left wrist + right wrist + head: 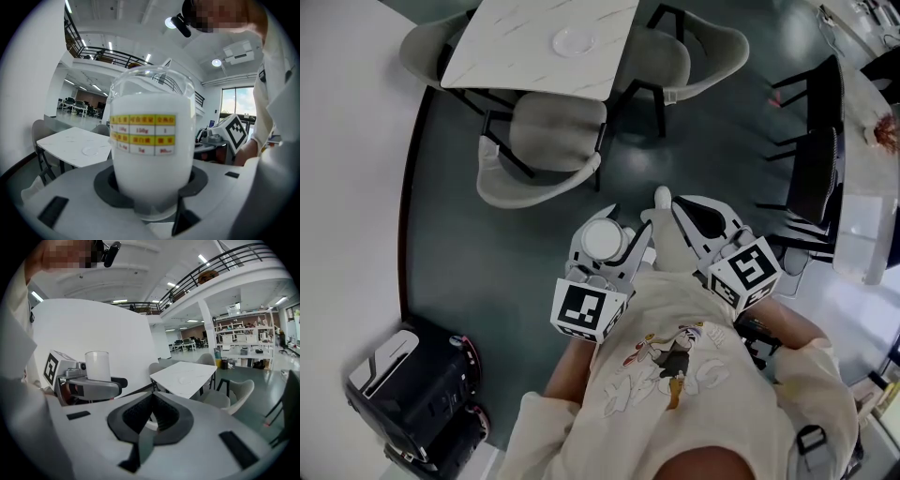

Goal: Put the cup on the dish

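Ahead of you, a white marbled desk (516, 56), one pale dish (574, 40) lying flat, nearer its right edge

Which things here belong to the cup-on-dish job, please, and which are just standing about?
Job: white labelled plastic cup, gripped by left claw; clear round dish on white marble table.
Just there: grey shell chairs; black case; shut, empty right claw.

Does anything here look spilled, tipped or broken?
Nothing stands out. The white cup with a yellow label sits upright in the left gripper, with nothing spilled. The small round dish lies flat on the white marble table.
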